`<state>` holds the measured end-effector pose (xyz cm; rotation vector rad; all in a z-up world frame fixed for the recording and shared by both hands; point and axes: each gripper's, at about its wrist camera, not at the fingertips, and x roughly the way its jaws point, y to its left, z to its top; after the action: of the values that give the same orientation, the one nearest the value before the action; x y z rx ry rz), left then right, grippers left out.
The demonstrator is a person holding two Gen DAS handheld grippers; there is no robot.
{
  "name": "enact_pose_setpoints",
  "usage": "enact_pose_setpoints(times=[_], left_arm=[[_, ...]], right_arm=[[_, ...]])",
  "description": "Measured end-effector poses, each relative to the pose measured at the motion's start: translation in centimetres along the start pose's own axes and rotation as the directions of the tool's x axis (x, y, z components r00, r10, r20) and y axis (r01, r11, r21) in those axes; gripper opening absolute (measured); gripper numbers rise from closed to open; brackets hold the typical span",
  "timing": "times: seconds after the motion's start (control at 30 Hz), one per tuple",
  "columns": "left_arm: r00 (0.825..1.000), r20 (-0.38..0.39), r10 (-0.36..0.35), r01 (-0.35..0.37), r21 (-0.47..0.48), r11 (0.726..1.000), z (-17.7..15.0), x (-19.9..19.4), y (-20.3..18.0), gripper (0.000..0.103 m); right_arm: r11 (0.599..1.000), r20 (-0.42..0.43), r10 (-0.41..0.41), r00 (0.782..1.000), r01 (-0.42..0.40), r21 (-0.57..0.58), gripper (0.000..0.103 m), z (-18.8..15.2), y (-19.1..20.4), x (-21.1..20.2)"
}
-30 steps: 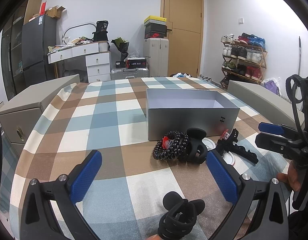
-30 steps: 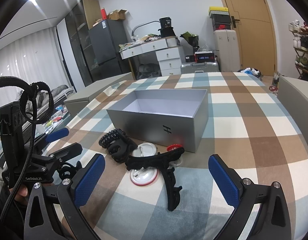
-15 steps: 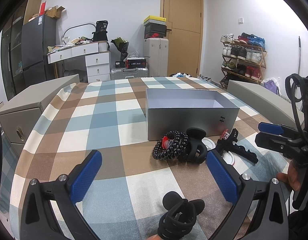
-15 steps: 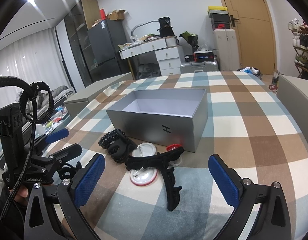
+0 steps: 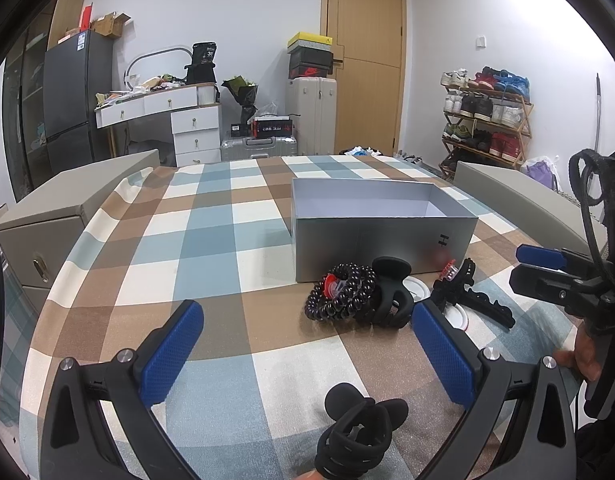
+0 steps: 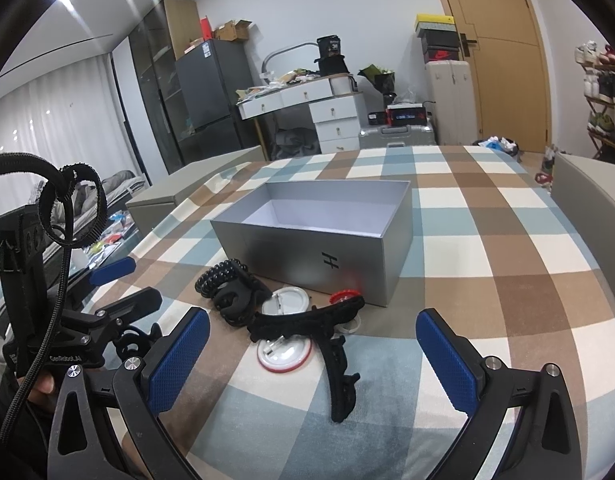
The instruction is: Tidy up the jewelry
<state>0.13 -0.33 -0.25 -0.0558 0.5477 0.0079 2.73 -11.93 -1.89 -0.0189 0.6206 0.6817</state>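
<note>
Jewelry heap: coil ties, claw clips, badges, all on the cloth just before my empty grey box (nothing sorted yet). Left tongs, right tongs: gaping wide, holding nothing.

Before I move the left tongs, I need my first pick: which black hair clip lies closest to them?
The lone black claw clip just in front of the left tongs, apart from the pile; the other two clips lie farther off by the grey box.
</note>
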Motion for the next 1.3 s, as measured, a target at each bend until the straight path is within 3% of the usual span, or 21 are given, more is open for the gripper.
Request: enact_pose_setpoints(times=[0.2, 0.4, 0.47, 0.63, 0.73, 1.03, 1.2, 1.3], left_arm=[[1.000, -0.023, -0.006, 0.006, 0.003, 1.000, 0.1, -0.4, -0.1, 0.102], [0.997, -0.074, -0.023, 0.022, -0.018, 1.000, -0.4, -0.7, 0.0, 0.102], [0.994, -0.096, -0.050, 0.048, -0.024, 0.999, -0.7, -0.6, -0.1, 0.102], [0.991, -0.119, -0.065, 0.067, 0.010, 0.998, -1.1, -0.7, -0.7, 0.102], [0.985, -0.151, -0.085, 0.086, 0.002, 0.996, -1.1, -0.4, -0.6, 0.102], [0.974, -0.192, -0.124, 0.131, 0.025, 0.991, -2.2, -0.4, -0.9, 0.101], [0.974, -0.198, -0.106, 0.112, 0.017, 0.994, -2.9, -0.6, -0.5, 0.101], [0.970, -0.205, -0.128, 0.128, -0.013, 0.992, -3.0, -0.5, 0.0, 0.086]], right_arm=[[1.000, -0.070, -0.001, 0.998, 0.001, -0.003, 0.102, -0.1, 0.1, 0.0], [1.000, -0.192, 0.000, 0.981, 0.000, 0.001, 0.070, -0.7, 0.0, 1.8], [1.000, -0.224, -0.017, 0.974, 0.015, -0.010, 0.054, -1.2, 0.1, 2.4], [0.999, -0.241, -0.045, 0.970, 0.043, -0.013, 0.040, -1.5, -0.2, 2.7], [0.998, -0.244, -0.068, 0.967, 0.070, 0.000, 0.020, -1.3, -0.6, 2.9], [0.998, -0.254, -0.065, 0.965, 0.063, -0.014, 0.019, -1.5, -0.5, 2.7], [0.998, -0.249, -0.058, 0.967, 0.057, -0.011, 0.022, -1.5, -0.4, 2.7], [0.998, -0.247, -0.068, 0.967, 0.063, -0.029, 0.023, -1.5, -0.2, 2.8]])
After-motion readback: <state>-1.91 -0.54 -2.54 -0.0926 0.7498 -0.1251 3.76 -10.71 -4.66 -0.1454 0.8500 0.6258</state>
